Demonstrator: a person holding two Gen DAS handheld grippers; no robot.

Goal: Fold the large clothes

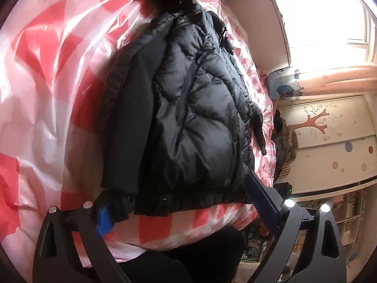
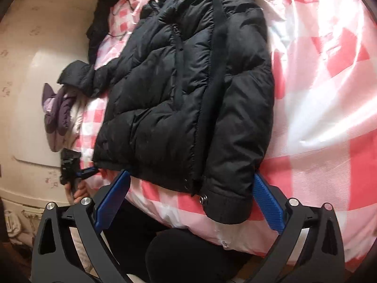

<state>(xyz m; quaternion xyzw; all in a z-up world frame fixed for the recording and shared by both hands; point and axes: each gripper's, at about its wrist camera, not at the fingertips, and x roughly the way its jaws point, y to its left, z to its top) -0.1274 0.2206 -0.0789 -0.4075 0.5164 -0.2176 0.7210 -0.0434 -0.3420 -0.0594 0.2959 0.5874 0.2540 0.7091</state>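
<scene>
Glossy clear plastic covers the red-and-white checked bedspread (image 2: 329, 99), crinkling and catching window glare. On it lies the black puffer jacket (image 2: 188, 89), quilted in soft shiny bulges, with one sleeve folded in along its body and a ribbed hem with a metal snap (image 2: 203, 198) at the bed's near edge. The other sleeve (image 2: 77, 73) trails off the far side toward a purple garment (image 2: 59, 108) hanging by the cream wall.

The right gripper (image 2: 192, 202) stands wide, its ribbed blue pads either side of the cuff and hem without closing. The left gripper (image 1: 179, 202) is also spread wide at the hem; one pad is partly hidden by the cuff. A painted wardrobe (image 1: 329, 127) with a tree motif stands beside the bed, and a bright window (image 1: 329, 11) glares above it.
</scene>
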